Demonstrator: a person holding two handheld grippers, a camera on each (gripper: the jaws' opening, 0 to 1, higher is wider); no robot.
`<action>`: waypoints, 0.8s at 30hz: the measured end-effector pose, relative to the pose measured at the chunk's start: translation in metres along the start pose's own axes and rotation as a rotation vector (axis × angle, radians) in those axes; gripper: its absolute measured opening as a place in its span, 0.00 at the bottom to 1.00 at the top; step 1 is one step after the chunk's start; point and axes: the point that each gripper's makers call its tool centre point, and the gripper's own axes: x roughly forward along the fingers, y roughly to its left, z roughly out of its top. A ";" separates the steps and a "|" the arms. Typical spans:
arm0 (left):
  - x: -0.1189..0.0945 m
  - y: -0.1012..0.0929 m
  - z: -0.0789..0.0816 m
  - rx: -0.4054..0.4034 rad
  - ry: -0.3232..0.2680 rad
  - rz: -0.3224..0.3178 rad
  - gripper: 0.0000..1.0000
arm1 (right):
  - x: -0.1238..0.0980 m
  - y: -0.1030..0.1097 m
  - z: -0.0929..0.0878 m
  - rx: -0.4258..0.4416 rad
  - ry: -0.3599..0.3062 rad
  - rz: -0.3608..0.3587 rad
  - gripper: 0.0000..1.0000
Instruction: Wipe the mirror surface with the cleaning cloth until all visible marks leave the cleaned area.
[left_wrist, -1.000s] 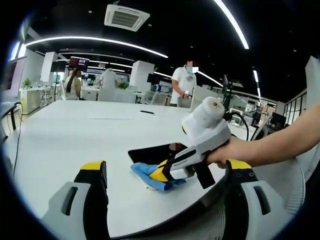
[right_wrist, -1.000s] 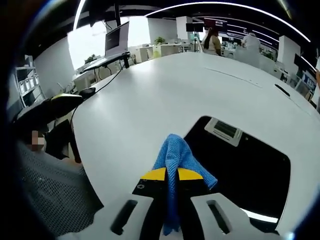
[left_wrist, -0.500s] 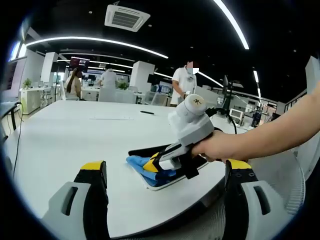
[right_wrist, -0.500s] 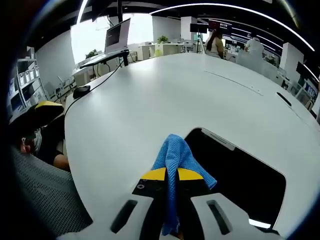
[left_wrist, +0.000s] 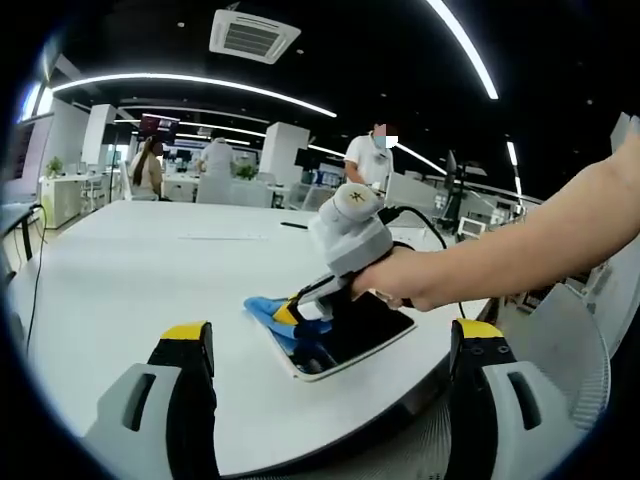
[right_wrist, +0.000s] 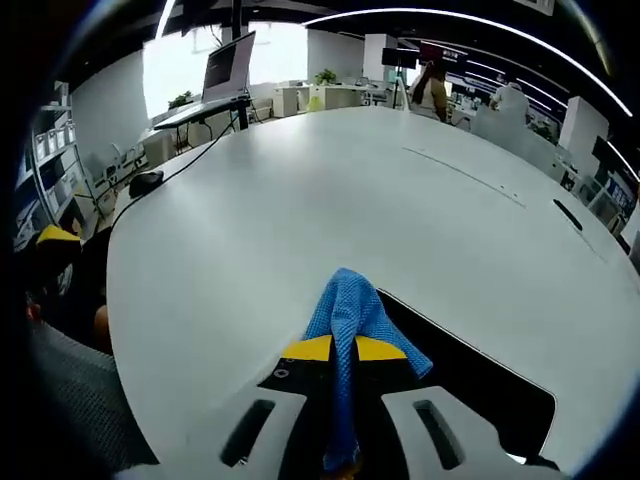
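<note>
Left gripper view: the left hand-held gripper (left_wrist: 325, 350) hangs with jaws wide apart above a broad white bench (left_wrist: 130, 270) in an open office, where the right hand-held gripper (left_wrist: 292, 312) presses a blue cleaning cloth (left_wrist: 265, 308) onto the dark mirror (left_wrist: 355, 325). Right gripper view: its jaws are clamped on the cloth, over the mirror's edge on the bench.

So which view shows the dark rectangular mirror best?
The left gripper view: the dark rectangular mirror lies whole on the white table. The right gripper view cuts it behind the blue cloth.
</note>
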 end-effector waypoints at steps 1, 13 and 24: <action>0.000 0.000 0.000 0.000 0.000 0.000 0.97 | 0.002 -0.003 0.002 -0.014 -0.007 -0.009 0.01; 0.000 -0.001 0.000 -0.004 -0.003 -0.005 0.98 | 0.013 -0.015 0.012 -0.017 -0.010 -0.020 0.01; 0.000 -0.002 0.001 -0.004 -0.007 -0.010 0.98 | 0.011 -0.015 0.013 -0.034 -0.007 -0.016 0.01</action>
